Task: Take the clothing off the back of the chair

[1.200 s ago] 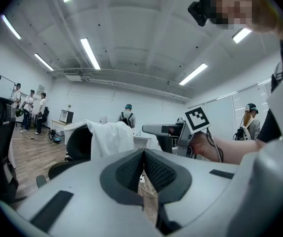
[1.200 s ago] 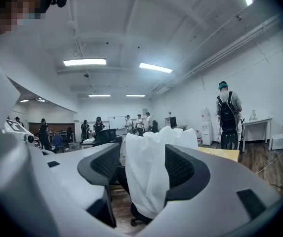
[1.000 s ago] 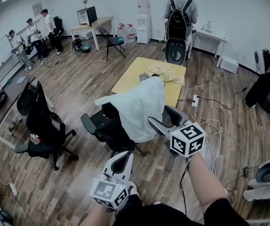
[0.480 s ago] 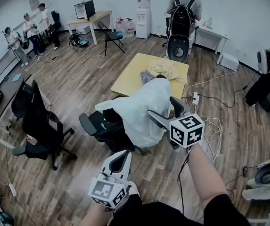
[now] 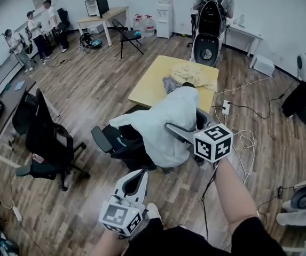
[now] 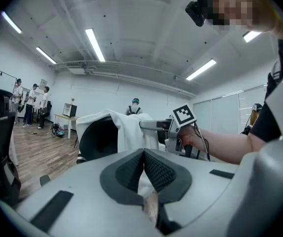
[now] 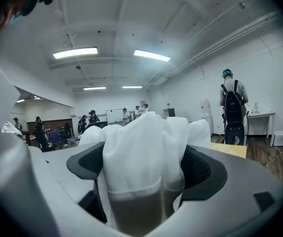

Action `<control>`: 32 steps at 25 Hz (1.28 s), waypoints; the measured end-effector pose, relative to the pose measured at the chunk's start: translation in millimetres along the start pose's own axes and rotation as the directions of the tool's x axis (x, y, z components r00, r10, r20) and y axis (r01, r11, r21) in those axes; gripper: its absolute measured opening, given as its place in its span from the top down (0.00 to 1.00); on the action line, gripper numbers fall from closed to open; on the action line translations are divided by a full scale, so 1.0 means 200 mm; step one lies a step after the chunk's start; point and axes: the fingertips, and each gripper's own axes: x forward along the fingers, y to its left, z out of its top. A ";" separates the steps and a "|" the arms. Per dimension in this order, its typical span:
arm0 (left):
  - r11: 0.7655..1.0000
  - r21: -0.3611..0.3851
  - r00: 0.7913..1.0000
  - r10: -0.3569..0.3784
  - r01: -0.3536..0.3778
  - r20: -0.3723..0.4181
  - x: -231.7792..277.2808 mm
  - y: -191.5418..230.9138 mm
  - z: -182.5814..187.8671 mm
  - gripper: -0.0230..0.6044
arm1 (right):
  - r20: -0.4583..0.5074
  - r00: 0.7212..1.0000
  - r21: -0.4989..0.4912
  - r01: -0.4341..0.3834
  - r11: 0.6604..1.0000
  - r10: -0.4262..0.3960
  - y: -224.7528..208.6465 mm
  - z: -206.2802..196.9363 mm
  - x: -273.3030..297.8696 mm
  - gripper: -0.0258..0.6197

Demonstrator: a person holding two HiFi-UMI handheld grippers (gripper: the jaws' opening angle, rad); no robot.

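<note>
A white garment (image 5: 163, 124) hangs over the back of a black office chair (image 5: 115, 143) in the middle of the head view. My right gripper (image 5: 183, 120) reaches level at the chair back's right side. Its jaws are opening wide and the bunched white garment (image 7: 143, 152) fills the space between them; the pads do not visibly squeeze it. My left gripper (image 5: 138, 176) stays lower and nearer to me, short of the chair, shut with nothing in it. In the left gripper view the draped garment (image 6: 126, 130) and the right gripper's marker cube (image 6: 183, 115) show beyond the shut left gripper (image 6: 143, 154).
A yellow table (image 5: 147, 84) behind the chair carries a pile of clothes (image 5: 187, 73). A second black office chair (image 5: 46, 137) stands at the left. A power strip and cables (image 5: 227, 108) lie on the wooden floor at the right. People stand at the far wall and far left.
Both grippers have moved forward toward the chair. The right gripper's jaws have spread wider and now straddle the garment at the chair back. The left gripper stays shut.
</note>
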 end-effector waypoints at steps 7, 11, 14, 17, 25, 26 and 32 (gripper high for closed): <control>1.000 -0.004 1.000 -0.014 0.014 -0.008 0.02 0.00 -0.02 0.94 | -0.044 0.999 -0.044 -0.029 0.999 0.027 0.02 -0.04 -0.01 0.41; 1.000 -0.008 1.000 -0.017 0.017 -0.008 0.03 0.00 -0.02 0.94 | -0.057 0.998 -0.081 0.003 0.997 -0.008 0.02 -0.04 -0.02 0.57; 1.000 -0.009 1.000 -0.017 0.017 -0.009 0.02 -0.01 -0.01 0.94 | -0.064 0.998 -0.100 0.019 0.995 -0.025 0.03 -0.03 -0.03 0.69; 1.000 -0.008 1.000 -0.016 0.016 -0.005 0.01 -0.02 -0.01 0.94 | -0.066 0.997 -0.111 0.030 0.993 -0.038 0.05 -0.03 -0.05 0.78; 1.000 0.005 1.000 -0.009 0.009 0.015 -0.04 -0.12 0.02 0.94 | -0.050 0.998 -0.094 0.025 0.995 -0.030 0.10 -0.03 -0.15 0.82; 1.000 0.006 1.000 -0.007 0.007 0.018 -0.05 -0.13 0.03 0.94 | -0.048 0.998 -0.097 0.023 0.995 -0.027 0.11 -0.02 -0.16 0.82; 1.000 0.016 0.999 0.001 -0.002 0.043 -0.12 -0.23 0.06 0.94 | -0.019 1.000 -0.107 0.010 0.994 -0.012 0.18 0.01 -0.30 0.82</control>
